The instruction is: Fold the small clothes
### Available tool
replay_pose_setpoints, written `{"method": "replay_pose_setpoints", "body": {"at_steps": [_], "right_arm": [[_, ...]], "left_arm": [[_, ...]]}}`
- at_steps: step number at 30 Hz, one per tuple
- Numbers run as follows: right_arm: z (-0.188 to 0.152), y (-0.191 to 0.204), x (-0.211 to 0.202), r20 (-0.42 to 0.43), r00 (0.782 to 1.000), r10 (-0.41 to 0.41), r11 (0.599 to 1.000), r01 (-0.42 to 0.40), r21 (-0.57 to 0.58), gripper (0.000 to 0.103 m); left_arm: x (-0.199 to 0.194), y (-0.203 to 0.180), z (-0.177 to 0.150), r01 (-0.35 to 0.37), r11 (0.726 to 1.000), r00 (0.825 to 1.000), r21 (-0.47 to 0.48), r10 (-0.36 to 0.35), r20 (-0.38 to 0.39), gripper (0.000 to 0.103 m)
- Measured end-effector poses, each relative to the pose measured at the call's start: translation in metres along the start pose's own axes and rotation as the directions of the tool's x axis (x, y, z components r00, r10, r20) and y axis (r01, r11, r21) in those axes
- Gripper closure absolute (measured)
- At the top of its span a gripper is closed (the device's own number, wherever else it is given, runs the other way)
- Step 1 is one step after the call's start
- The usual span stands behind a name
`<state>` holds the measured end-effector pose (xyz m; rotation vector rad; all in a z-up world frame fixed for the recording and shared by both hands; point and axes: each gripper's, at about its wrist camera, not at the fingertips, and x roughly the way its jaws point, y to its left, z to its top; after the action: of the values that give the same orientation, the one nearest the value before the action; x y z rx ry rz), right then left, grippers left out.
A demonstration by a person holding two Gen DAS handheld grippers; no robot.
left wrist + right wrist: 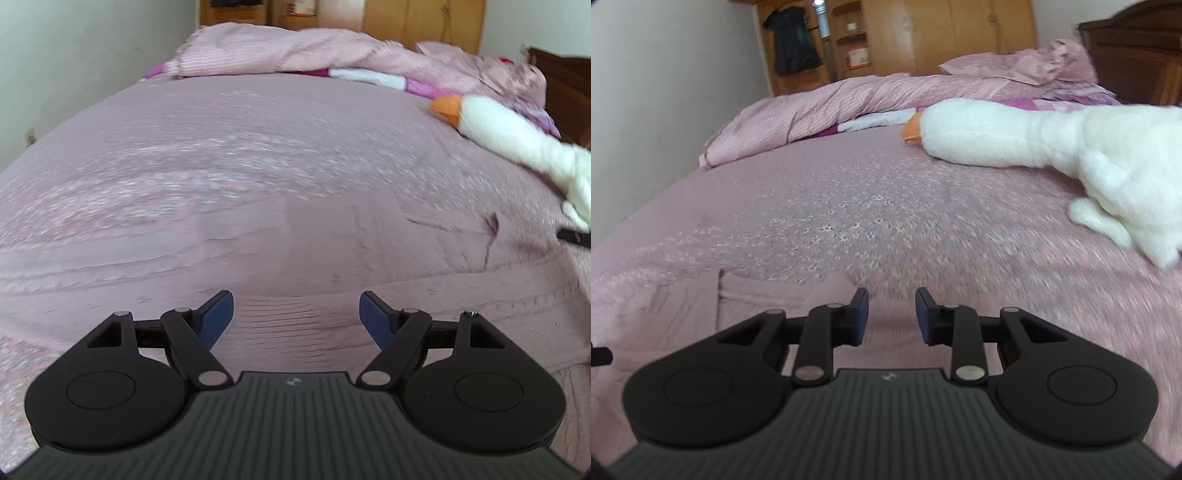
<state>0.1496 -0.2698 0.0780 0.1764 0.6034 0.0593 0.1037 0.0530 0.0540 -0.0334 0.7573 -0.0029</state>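
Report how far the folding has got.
Done: a pink garment lies flat on the bed, one squared corner showing; whether it is folded is unclear. In hand: nothing; the left hand-held gripper and right hand-held gripper are open and empty. Left: unclear; no other clothes are in view.

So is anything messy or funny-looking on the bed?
A bit. The pink quilt is bunched in a heap at the far end instead of spread flat, and a white goose toy sprawls on its side across the bedsheet. Nothing looks spilled or torn.

pink floral bedsheet (849, 206), white goose plush (1052, 140) with orange beak
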Motion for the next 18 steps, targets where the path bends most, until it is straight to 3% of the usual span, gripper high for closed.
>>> {"method": "replay_pose_setpoints", "body": {"at_steps": [4, 8, 14, 18], "right_arm": [[0.012, -0.006, 0.034, -0.072, 0.994, 0.082, 0.996, -0.085, -0.032, 0.07], [0.012, -0.007, 0.065, -0.197, 0.968, 0.155, 0.984, -0.168, -0.054, 0.071], [0.007, 0.004, 0.078, -0.227, 0.958, 0.177, 0.963, -0.216, -0.163, 0.071], [0.016, -0.005, 0.081, -0.297, 0.922, 0.248, 0.943, -0.3, -0.146, 0.071]], "left_arm": [[0.019, -0.019, -0.004, 0.009, 0.999, 0.999, 0.034, -0.008, -0.038, 0.022], [0.03, -0.028, -0.012, -0.014, 0.997, 0.999, 0.078, 0.017, -0.041, 0.022], [0.036, -0.028, -0.012, -0.016, 0.995, 0.999, 0.094, 0.019, -0.036, 0.02], [0.035, -0.026, -0.013, -0.013, 0.996, 0.999, 0.093, 0.017, -0.033, 0.019]]}}
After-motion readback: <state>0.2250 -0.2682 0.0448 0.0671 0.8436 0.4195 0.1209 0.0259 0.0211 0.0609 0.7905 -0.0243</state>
